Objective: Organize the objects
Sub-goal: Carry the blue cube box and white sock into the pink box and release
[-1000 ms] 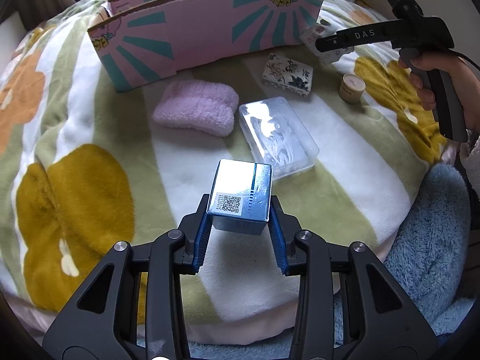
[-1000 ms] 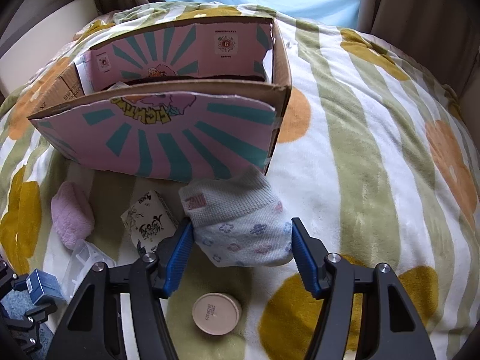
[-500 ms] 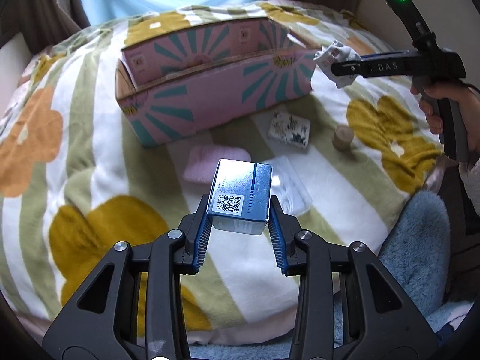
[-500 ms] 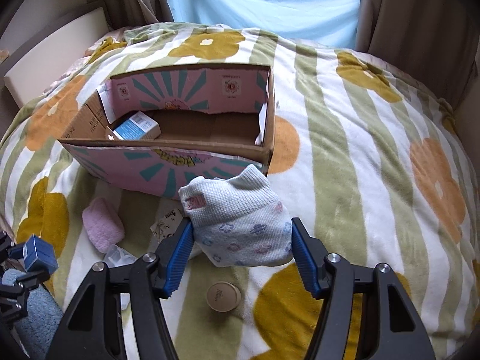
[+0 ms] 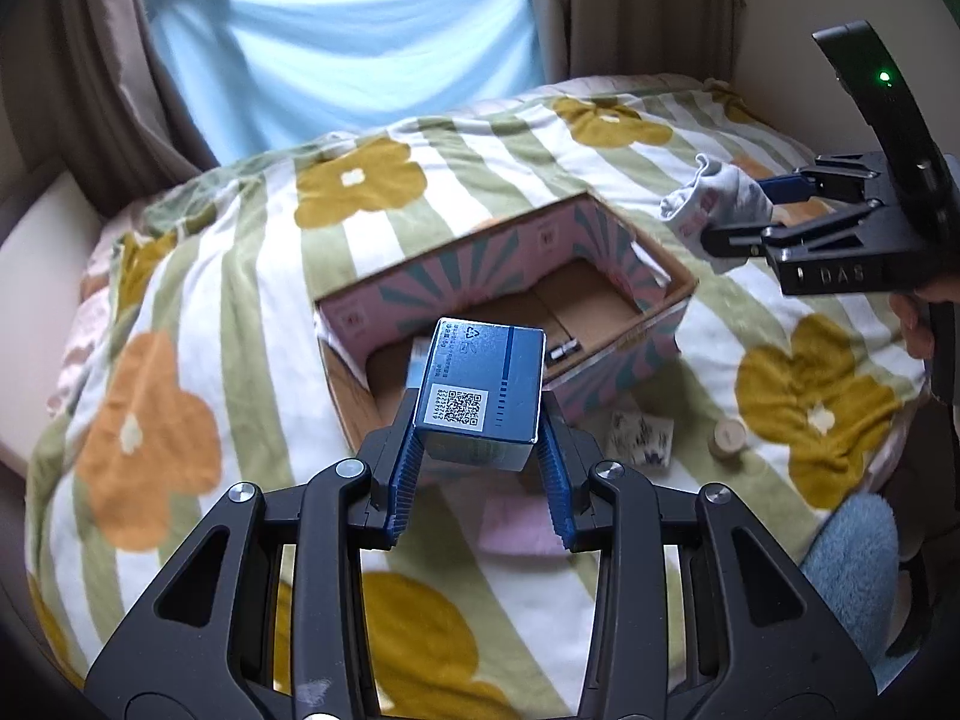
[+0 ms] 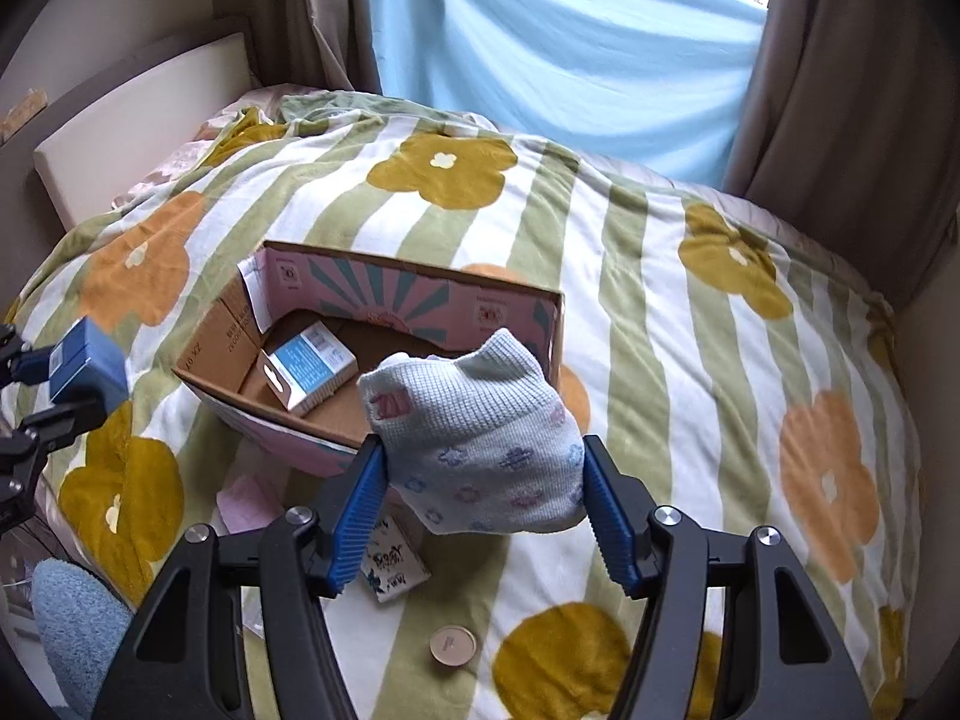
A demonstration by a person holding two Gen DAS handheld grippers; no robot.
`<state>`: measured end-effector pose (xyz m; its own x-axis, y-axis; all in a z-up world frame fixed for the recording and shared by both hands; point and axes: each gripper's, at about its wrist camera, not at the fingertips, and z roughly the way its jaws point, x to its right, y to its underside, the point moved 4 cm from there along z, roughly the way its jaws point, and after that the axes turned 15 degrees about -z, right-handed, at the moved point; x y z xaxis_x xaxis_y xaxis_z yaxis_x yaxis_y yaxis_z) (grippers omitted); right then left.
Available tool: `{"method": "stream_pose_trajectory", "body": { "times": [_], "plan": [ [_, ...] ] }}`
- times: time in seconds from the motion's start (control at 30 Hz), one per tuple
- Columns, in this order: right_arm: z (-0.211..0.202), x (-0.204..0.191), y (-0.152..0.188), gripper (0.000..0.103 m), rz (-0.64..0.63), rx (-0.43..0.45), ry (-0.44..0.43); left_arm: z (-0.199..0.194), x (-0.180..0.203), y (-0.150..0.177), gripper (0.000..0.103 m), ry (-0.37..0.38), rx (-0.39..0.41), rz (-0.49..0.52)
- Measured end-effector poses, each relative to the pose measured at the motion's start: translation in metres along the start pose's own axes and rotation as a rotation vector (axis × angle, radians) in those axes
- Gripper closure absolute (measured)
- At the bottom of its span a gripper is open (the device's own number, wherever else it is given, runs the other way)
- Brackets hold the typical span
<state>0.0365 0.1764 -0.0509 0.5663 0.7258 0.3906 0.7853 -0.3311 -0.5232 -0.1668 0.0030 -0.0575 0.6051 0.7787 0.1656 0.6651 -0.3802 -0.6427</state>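
Note:
My left gripper (image 5: 480, 480) is shut on a blue box with a QR label (image 5: 480, 390), held in the air above the near left part of the open pink cardboard box (image 5: 654, 273). My right gripper (image 6: 483, 504) is shut on a pale blue knitted sock (image 6: 480, 450), held above the near right corner of the same box (image 6: 420, 294). A light blue packet (image 6: 306, 366) lies inside the box. In the left wrist view the sock (image 5: 714, 204) hangs beyond the box's right end. In the right wrist view the blue box (image 6: 90, 360) shows at far left.
On the flowered blanket (image 6: 660, 300) in front of the box lie a patterned white packet (image 6: 393, 564), a small round wooden lid (image 6: 453, 645) and a pink fuzzy item (image 6: 246, 501). A blue fluffy cloth (image 6: 72, 618) lies at the bed's near edge. Curtains stand behind.
Both grippers have risen and moved toward the box with their loads still held. The box interior now shows in both views, and the items on the blanket have dropped below the grippers.

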Motion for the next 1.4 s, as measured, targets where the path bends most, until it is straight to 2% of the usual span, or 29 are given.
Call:
{"method": "stream_pose_trajectory", "body": {
  "times": [0.2, 0.4, 0.7, 0.87, 1.07, 1.3, 1.33, 1.4],
  "plan": [
    [0.011, 0.001, -0.032, 0.044, -0.013, -0.01, -0.02, 0.03, 0.006, -0.042, 0.07, -0.008, -0.027, 0.026],
    [0.048, 0.005, -0.048, 0.044, -0.02, -0.053, -0.038, 0.081, 0.012, -0.066, 0.07, 0.026, -0.089, 0.011],
    [0.119, 0.019, -0.041, 0.044, 0.017, -0.128, -0.092, 0.165, 0.013, -0.068, 0.07, 0.018, -0.178, 0.045],
    [0.145, 0.021, -0.036, 0.044, 0.021, -0.138, -0.13, 0.199, 0.007, -0.064, 0.07, 0.02, -0.224, 0.039],
    [0.159, 0.024, -0.036, 0.044, 0.042, -0.148, -0.15, 0.215, 0.0, -0.061, 0.07, 0.021, -0.246, 0.028],
    [0.162, 0.022, -0.04, 0.042, 0.051, -0.153, -0.196, 0.214, 0.0, -0.065, 0.069, 0.014, -0.243, 0.039],
    [0.162, 0.021, -0.04, 0.039, 0.05, -0.152, -0.202, 0.212, 0.0, -0.066, 0.065, 0.003, -0.235, 0.044],
    [0.16, 0.021, -0.04, 0.029, 0.049, -0.153, -0.187, 0.207, 0.001, -0.067, 0.02, -0.006, -0.223, 0.057]
  ]
}}
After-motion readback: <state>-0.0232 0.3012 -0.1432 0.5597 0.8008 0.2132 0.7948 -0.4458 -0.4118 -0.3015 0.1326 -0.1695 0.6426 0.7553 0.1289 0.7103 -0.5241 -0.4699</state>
